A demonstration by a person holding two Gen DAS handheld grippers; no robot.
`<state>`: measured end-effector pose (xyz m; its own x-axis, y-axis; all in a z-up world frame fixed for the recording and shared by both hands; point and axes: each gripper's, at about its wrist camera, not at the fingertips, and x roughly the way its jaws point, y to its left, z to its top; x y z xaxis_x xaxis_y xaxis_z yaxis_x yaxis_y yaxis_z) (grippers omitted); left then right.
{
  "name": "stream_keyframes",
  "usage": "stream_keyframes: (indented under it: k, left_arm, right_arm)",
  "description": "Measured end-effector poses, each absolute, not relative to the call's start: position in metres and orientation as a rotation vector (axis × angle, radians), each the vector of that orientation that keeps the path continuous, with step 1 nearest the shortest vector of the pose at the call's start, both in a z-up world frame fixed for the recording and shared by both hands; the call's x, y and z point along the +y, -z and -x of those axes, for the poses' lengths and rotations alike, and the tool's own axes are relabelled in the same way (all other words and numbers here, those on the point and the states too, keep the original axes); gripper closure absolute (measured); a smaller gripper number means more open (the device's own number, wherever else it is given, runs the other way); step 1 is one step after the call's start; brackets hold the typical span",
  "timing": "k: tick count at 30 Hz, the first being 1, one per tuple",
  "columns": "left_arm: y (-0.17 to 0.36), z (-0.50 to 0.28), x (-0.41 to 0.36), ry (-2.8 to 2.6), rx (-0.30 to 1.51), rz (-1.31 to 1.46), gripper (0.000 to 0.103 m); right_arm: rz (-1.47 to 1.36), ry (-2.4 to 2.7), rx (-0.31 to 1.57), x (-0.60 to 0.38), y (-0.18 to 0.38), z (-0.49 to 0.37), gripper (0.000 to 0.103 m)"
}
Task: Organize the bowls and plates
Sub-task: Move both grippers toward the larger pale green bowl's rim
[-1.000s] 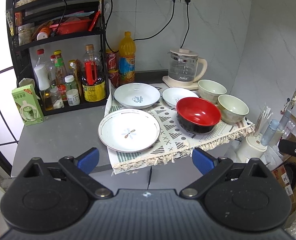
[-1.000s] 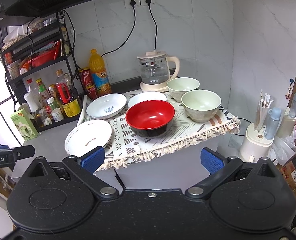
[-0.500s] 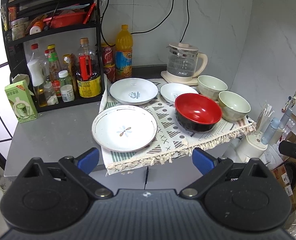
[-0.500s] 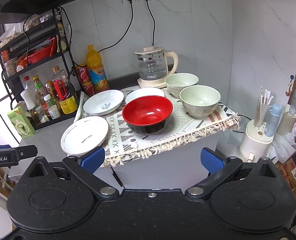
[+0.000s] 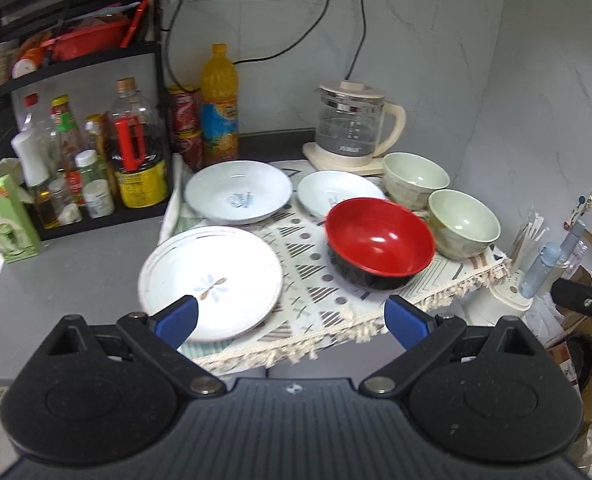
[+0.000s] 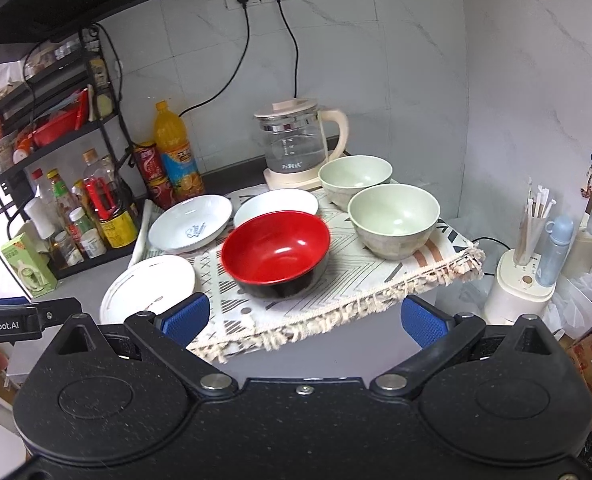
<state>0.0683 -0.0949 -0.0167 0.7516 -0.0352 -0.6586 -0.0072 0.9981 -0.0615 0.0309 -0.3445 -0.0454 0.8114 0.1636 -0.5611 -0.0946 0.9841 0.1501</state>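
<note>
Above the desk (image 5: 68,268) edge, both hand-held grippers, left (image 5: 292,318) and right (image 6: 303,318), are hovering with jaws apart and empty; approaching the near plate (image 5: 212,280) low, pinching its rim, is advisable.

Glossy red bowl (image 5: 379,240); fringed woven cloth mat (image 5: 319,300); glass kettle (image 5: 349,124); matt counter (image 5: 68,280).

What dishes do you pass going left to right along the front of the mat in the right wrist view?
Flower plate → red bowl → green bowl.
</note>
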Motion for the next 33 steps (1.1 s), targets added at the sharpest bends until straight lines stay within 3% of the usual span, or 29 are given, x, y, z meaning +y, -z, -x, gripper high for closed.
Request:
stream_keyframes:
  k: [13, 24, 33]
  left_arm:
    - [0.029, -0.153, -0.139, 0.094, 0.723, 0.059, 0.006]
    - [0.043, -0.231, -0.189, 0.18, 0.713, 0.031, 0.007]
    - [0.062, -0.293, -0.23, 0.243, 0.775, -0.008, 0.007]
  right_arm:
    - [-0.158, -0.085, 0.646, -0.379, 0.06, -0.098, 0.002]
    - [-0.194, -0.051, 0.674, -0.416, 0.078, -0.165, 0.015]
    - [-0.227, 0.028, 0.715, -0.44, 0.096, -0.213, 0.017]
